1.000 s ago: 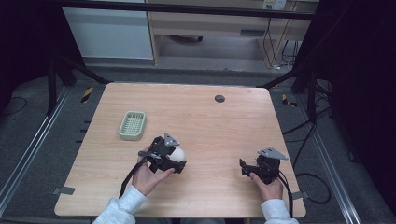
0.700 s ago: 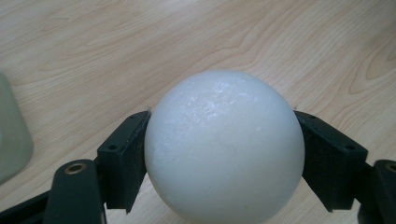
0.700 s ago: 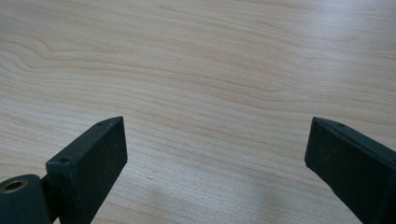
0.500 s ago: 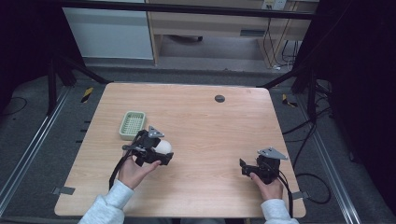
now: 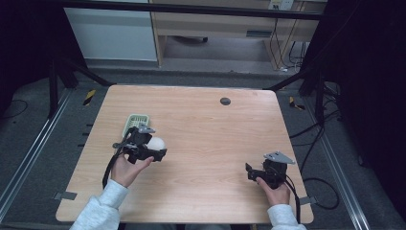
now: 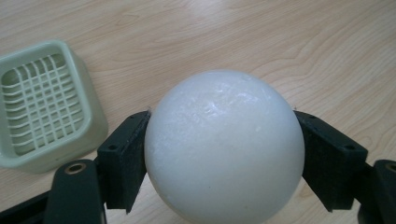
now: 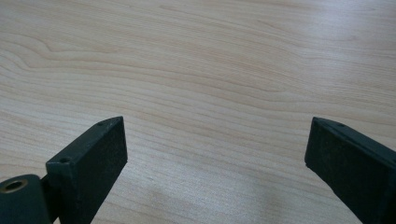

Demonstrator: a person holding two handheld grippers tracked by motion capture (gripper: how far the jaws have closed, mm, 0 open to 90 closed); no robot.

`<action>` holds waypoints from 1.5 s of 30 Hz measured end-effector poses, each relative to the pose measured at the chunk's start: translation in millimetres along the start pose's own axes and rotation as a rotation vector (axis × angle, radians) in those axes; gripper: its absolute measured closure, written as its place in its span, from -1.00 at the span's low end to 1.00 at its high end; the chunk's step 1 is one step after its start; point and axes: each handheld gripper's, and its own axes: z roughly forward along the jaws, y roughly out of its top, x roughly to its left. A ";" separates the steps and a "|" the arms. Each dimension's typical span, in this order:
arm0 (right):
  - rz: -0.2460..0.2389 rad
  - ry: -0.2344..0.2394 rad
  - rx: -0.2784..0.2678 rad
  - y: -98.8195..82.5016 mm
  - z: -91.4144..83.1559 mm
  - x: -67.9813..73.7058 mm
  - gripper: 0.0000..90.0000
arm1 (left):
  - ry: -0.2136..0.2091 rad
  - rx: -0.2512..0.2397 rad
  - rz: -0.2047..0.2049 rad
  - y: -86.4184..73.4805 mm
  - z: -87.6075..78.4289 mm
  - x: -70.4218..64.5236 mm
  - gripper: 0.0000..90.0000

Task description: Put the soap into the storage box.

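White and round, the ball [image 6: 223, 147] sits clamped between the two black jaws of your left gripper [image 6: 223, 158], one pad pressed to each side of it. Your left gripper view brings out what the high view cannot: the ball's faintly pitted surface, and the grid floor of the pale green basket [image 6: 42, 105] lying on the wood up and to the left of the jaws. From above, the same ball [image 5: 155, 143] is a small bright spot at the front of your left gripper [image 5: 152, 147], which you hold just beside the near end of the basket [image 5: 135, 122], over the left part of the wooden table [image 5: 206, 143]. The high view alone places a small dark disc [image 5: 225, 101] near the far edge.

Your right gripper [image 5: 249, 172] sits near the right front corner, well apart from the ball. Its own view shows the jaws spread wide with bare wood grain between them [image 7: 215, 154].

Compared with a second ago, your left hand [image 5: 125, 168] has carried the ball away from the table's middle, leftward and farther from you, toward the basket. Your right gripper has kept its place.
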 end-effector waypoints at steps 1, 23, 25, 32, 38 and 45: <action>0.001 0.002 0.000 0.1 -0.1 0.0 -0.87 | 0.003 0.000 -0.003 0.4 0.0 1.8 -0.47; 0.001 0.005 -0.004 0.1 0.1 0.1 -0.87 | 0.051 0.001 -0.063 16.8 6.1 39.7 -0.47; -0.003 0.005 -0.006 0.0 0.0 -0.1 -0.87 | 0.052 -0.003 -0.068 19.3 5.4 44.2 -0.47; 0.000 0.006 -0.006 0.0 0.0 0.3 -0.87 | 0.081 0.002 -0.095 26.0 5.1 62.7 -0.47; 0.001 0.006 -0.004 0.1 0.1 0.0 -0.87 | 0.111 0.009 -0.131 31.5 7.1 83.5 -0.47; 0.001 0.005 -0.005 0.0 -0.2 -0.7 -0.87 | 0.118 0.021 -0.161 33.9 16.5 97.6 -0.47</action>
